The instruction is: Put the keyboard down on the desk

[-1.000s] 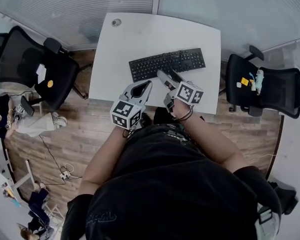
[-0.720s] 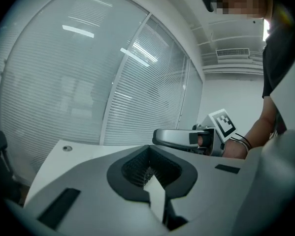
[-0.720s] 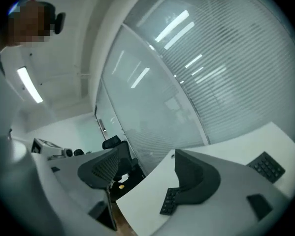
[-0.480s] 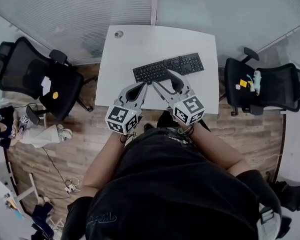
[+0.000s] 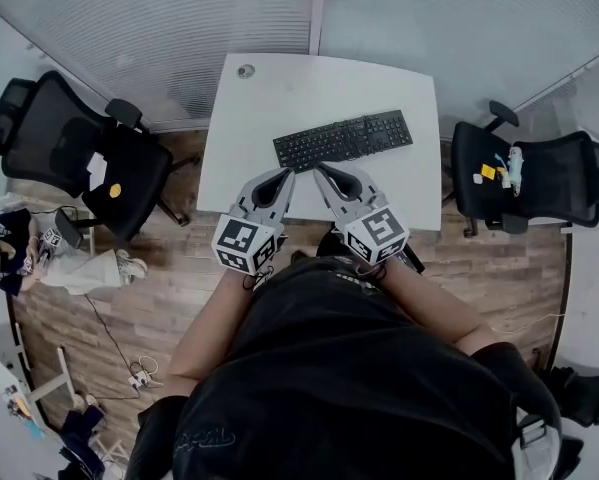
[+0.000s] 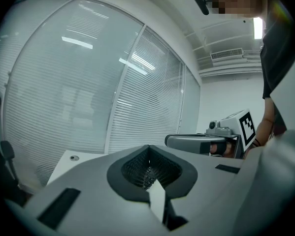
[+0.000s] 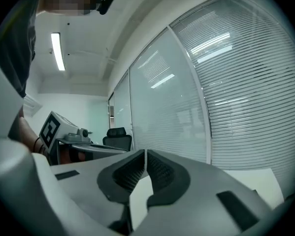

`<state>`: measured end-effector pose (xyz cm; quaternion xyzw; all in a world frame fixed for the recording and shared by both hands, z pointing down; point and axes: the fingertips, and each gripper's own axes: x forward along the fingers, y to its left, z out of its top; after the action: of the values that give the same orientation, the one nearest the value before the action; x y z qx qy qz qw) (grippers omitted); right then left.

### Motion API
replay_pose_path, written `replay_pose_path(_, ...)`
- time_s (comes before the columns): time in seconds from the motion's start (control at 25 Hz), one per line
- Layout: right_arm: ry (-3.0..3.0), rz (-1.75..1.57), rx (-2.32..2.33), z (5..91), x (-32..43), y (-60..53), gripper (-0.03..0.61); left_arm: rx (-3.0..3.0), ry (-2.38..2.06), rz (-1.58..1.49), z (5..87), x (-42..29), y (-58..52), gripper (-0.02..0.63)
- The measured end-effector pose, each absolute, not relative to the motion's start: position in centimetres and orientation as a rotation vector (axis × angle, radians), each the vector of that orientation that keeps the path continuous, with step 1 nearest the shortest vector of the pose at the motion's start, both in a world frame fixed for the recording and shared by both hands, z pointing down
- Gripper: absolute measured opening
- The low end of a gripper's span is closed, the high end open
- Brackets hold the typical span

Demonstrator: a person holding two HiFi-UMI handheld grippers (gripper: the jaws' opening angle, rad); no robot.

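Two closed tools (image 5: 283, 176) (image 5: 322, 169) — keyboard (image 5: 343, 140) seemingly flat

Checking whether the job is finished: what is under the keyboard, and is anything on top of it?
The keyboard lies flat on the white desk, with nothing resting on top of it. The patch of desk directly beneath it is covered, so that cannot be seen.

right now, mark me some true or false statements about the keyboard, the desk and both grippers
1. The keyboard lies flat on the desk. True.
2. The right gripper holds the keyboard. False: its jaws have just closed on nothing, short of the keyboard.
3. The left gripper is shut and empty. True.
4. Both office chairs stand on one side of the desk. False: in the head view one chair stands at its left, the other chair at its right.
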<state>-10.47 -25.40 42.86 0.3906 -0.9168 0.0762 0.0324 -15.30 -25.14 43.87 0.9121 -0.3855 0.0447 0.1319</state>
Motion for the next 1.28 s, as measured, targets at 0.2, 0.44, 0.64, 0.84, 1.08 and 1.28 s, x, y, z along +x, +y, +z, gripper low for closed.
replay_pose_path(0.2,-2.813,0.197,1.222,42.3,-10.7,-25.0,0.025,2.657,-1.135,0.105,43.0,-16.3,-24.6,0.015)
replay_pose_path(0.44,-2.813,0.209,1.192,42.5,-10.3,-23.1,0.023,2.665,-1.144,0.074,42.5,-15.9,-23.3,0.015)
replay_pose_path(0.64,-2.838,0.159,1.170,41.4,-10.1,-22.3,0.023,2.669,-1.154,0.064,42.1,-15.6,-22.2,0.015)
replay_pose_path(0.84,-2.856,0.158,1.126,41.2,-8.8,-21.8,0.023,2.686,-1.157,0.068,41.2,-14.3,-21.8,0.015)
replay_pose_path(1.08,-2.845,0.181,1.065,41.9,-6.0,-20.7,0.023,2.658,-1.162,0.085,41.7,-11.9,-20.6,0.015)
replay_pose_path(1.28,-2.866,0.247,0.987,42.7,-3.5,-18.5,0.023,2.662,-1.107,0.111,42.2,-8.6,-18.2,0.015)
